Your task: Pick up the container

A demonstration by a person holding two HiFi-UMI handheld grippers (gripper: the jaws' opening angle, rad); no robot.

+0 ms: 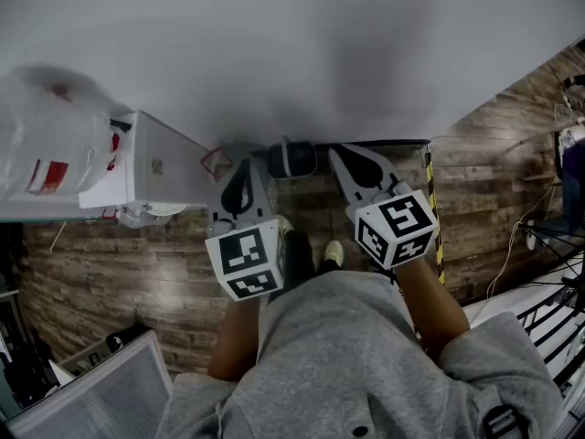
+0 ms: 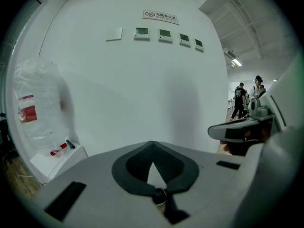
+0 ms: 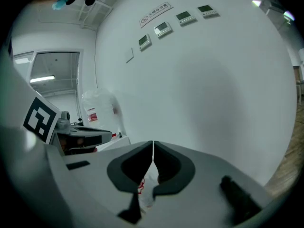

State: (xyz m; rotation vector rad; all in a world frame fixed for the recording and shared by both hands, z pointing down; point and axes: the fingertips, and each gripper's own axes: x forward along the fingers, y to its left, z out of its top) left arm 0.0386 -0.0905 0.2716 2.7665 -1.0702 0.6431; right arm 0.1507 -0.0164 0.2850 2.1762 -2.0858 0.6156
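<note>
I hold both tools low in front of me, pointed at a bare white wall (image 2: 156,89), because there is nothing here to grasp. The left tool (image 2: 152,144) is closed, its tips meeting with nothing pinched between them. The right tool (image 3: 153,144) is closed too, pads pressed flat together and empty. They sit side by side and level, near each other but not touching, above the plank floor (image 1: 119,273).

The container (image 1: 50,144), as far as I can judge, is the clear plastic thing with a red label. It stands on a white cabinet (image 1: 160,167) against the wall, well off to my left and beyond either tool's reach. Its shape is too blurred for me to be sure. To reach it I would need to turn left and open a tool before closing in.
</note>
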